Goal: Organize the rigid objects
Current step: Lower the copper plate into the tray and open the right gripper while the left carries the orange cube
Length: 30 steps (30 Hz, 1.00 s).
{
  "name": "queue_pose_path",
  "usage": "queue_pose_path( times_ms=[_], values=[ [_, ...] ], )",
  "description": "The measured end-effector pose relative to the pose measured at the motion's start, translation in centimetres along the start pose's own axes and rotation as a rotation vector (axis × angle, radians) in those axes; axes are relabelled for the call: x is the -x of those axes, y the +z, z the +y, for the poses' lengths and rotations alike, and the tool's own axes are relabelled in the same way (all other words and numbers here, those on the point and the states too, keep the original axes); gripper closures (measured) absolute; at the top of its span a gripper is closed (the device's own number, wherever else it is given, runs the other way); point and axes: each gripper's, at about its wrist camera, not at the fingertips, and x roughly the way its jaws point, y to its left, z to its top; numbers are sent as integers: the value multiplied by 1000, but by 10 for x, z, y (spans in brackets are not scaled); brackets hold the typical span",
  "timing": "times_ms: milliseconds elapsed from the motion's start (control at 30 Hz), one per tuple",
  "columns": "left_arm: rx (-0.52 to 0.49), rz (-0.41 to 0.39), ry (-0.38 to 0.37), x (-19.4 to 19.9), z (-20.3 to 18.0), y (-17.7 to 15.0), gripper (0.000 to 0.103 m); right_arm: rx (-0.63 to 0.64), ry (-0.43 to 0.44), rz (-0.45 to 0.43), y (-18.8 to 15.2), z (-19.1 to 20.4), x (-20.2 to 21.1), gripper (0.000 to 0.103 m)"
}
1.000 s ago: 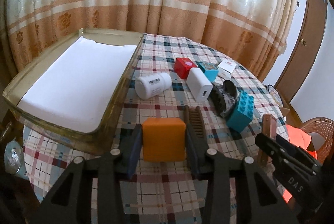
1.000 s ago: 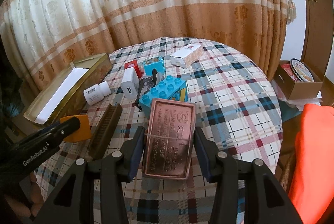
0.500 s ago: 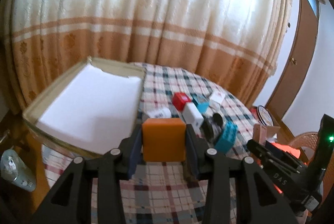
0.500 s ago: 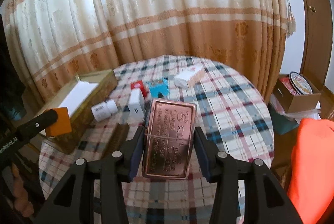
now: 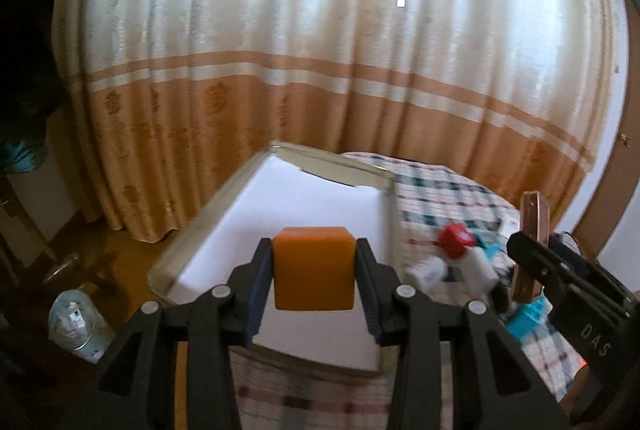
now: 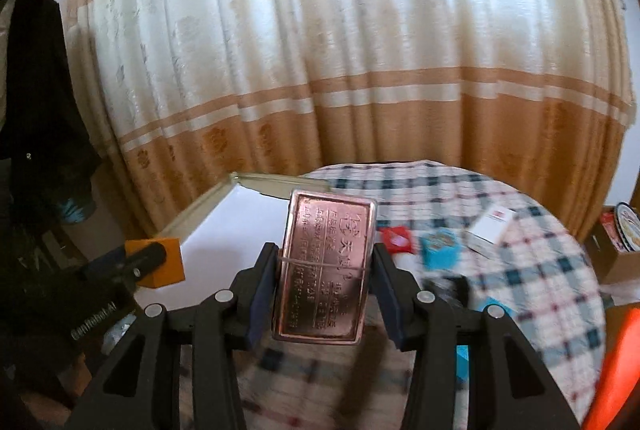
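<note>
Orange block (image 5: 313,273): clenched in the left hand-held gripper (image 5: 313,284), above the white-lined tray (image 5: 224,205).
Copper tin (image 6: 326,270): grasped by the right hand-held gripper (image 6: 325,298), its embossed face seen only in the right view.
Left view only: the tin edge-on.
Room: bare tray floor ahead; counter (image 6: 532,282) clutter to the right.

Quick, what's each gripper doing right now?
Left gripper: closed on the orange block.
Right gripper: closed on the copper-coloured metal tin.
</note>
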Motion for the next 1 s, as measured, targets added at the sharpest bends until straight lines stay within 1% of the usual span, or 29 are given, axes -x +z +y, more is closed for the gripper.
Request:
queue_pose_path(
  times_ms=[100, 233, 333, 467, 633, 733, 1000],
  values=[
    [10, 15, 42, -16, 12, 4, 63, 22, 21, 23, 9, 18, -23, 54],
    [29, 59, 80, -38, 25, 6, 63, 67, 35, 60, 16, 43, -58, 53],
    [34, 77, 99, -50, 32, 4, 63, 67, 62, 110, 17, 53, -85, 53],
    [38, 105, 120, -61, 37, 3, 63, 69, 57, 153, 17, 58, -111, 53],
    [39, 129, 141, -72, 38, 3, 63, 93, 80, 206, 13, 68, -132, 53],
    [37, 138, 146, -75, 38, 2, 63, 79, 100, 239, 11, 68, -140, 53],
    [35, 158, 179, -81, 39, 2, 63, 65, 123, 251, 14, 72, -149, 53]
  ],
)
